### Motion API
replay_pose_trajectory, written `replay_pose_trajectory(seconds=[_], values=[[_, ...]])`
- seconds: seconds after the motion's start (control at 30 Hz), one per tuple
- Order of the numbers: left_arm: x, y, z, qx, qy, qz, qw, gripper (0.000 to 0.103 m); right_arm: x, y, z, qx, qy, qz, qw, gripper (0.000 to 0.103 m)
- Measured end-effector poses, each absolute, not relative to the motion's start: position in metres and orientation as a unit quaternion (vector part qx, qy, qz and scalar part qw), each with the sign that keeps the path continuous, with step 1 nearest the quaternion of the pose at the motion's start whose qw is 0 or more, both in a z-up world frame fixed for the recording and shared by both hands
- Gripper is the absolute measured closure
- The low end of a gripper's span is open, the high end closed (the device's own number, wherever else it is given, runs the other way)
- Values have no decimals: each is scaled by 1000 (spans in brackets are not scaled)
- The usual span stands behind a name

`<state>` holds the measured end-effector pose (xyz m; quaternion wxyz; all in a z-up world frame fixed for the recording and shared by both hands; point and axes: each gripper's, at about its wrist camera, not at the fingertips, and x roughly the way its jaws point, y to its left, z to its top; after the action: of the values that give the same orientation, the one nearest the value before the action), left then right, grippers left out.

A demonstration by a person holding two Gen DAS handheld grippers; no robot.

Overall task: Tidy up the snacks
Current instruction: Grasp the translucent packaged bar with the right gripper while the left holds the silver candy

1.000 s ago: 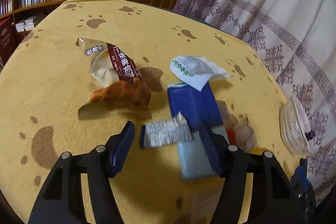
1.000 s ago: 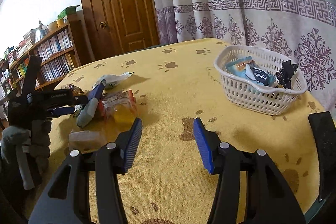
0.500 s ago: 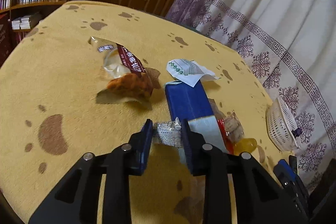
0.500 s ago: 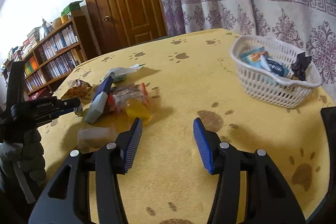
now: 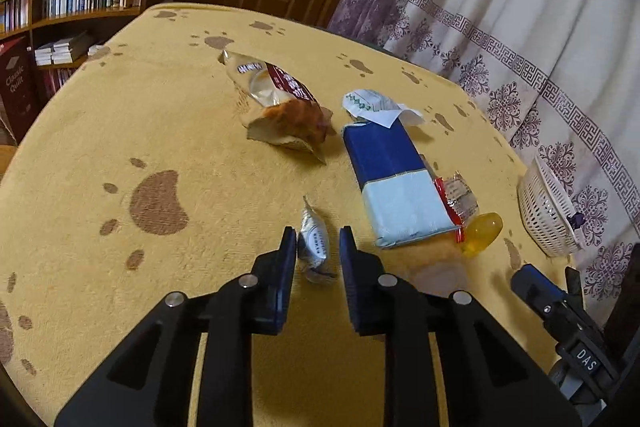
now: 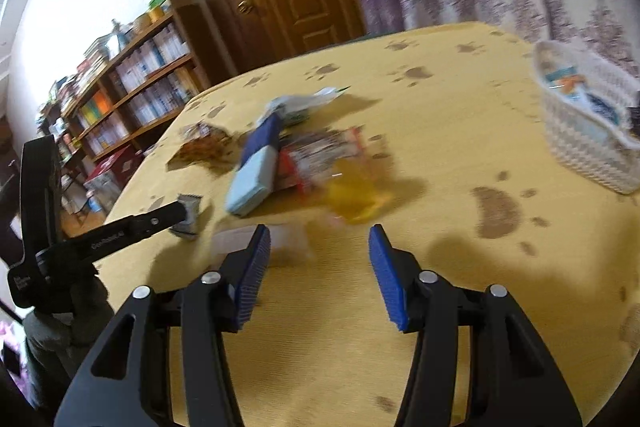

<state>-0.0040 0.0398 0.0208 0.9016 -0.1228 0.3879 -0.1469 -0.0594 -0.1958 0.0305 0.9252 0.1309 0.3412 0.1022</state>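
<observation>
A: What is the left gripper [image 5: 318,247] holding?

B: A small silver foil packet [image 5: 314,247], crinkled, with a pointed crimped end. The jaws are pinched on it from both sides, above the yellow tablecloth [image 5: 200,155].

A: And the right gripper [image 6: 320,247]?

B: Its jaws have just been opening and stand spread, nothing between the ribbed blue pads. It hangs over bare cloth near the table's front edge, with a pale clear wrapper [image 6: 264,239] lying just beyond its left finger.

A: What else lies on the cloth?

B: The cloth is a fuzzy weave printed with brown paw marks. Mid-table sits a flat rectangular pack [image 5: 394,183], dark blue at one end and pale blue at the other. A white paper wrapper [image 5: 376,105] overlaps its far end. To its left is a glossy open bag [image 5: 280,103] showing something golden-brown. On its right are a clear wrapper with a red edge [image 5: 456,195] and a shiny yellow blob-shaped thing [image 5: 482,231], touching.

A: The basket?

B: A white plastic lattice basket [image 6: 588,131] near the right edge by the curtain, well apart from the pile. It holds several packets, blurred, one with orange and blue print.

A: Room to move?

B: Open cloth between pile and basket, and along the front.
</observation>
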Motion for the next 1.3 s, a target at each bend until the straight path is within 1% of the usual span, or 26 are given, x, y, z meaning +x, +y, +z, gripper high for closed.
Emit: replay_pose_trajectory(seconds=[0.03,0.17,0.27,0.33,0.47,0.5,0.57,0.6,0.67,0.8,0.83,0.87,0.93,1.07,1.1,1.13,1.17,1.27,1.3], values=[[-5,41,21,-122,387,-145,902,80,-55,-191,30,134,345,110,922,43],[-9,49,20,-132,389,-141,901,80,-41,-172,28,138,365,135,911,42],[-11,55,20,-140,389,-137,900,80,-33,-160,26,123,371,132,911,27],[-12,59,20,-143,389,-133,900,79,-27,-150,24,104,379,125,911,23],[-11,64,20,-149,389,-125,900,78,-15,-136,16,67,406,116,904,23],[-11,65,20,-151,389,-122,900,75,-13,-132,13,55,411,112,903,23],[-11,66,21,-155,388,-117,901,59,-11,-127,12,39,409,111,905,23],[-11,68,22,-158,386,-115,902,57,-12,-125,12,36,409,111,905,23],[-11,69,22,-158,384,-115,903,57,-14,-123,12,28,405,117,906,29],[-11,66,22,-153,386,-115,903,57,-25,-118,13,6,389,116,914,31],[-11,64,22,-150,385,-116,903,57,-28,-119,14,6,385,118,915,35],[-11,62,22,-145,384,-117,904,57,-30,-120,16,8,380,117,918,42],[-13,57,24,-131,379,-120,908,57,-34,-126,20,16,376,117,919,46],[-12,47,25,-116,378,-129,909,57,-35,-136,19,40,383,126,914,46],[-12,43,25,-110,379,-130,910,57,-35,-138,19,46,383,127,914,45],[-11,41,25,-105,381,-129,910,57,-34,-139,18,52,386,129,912,42],[-9,39,24,-101,384,-127,909,57,-34,-139,17,57,390,132,909,37],[1,32,19,-86,401,-120,904,57,-32,-135,14,59,399,136,905,27],[5,29,16,-79,409,-116,902,58,-32,-133,13,57,399,137,905,25]])
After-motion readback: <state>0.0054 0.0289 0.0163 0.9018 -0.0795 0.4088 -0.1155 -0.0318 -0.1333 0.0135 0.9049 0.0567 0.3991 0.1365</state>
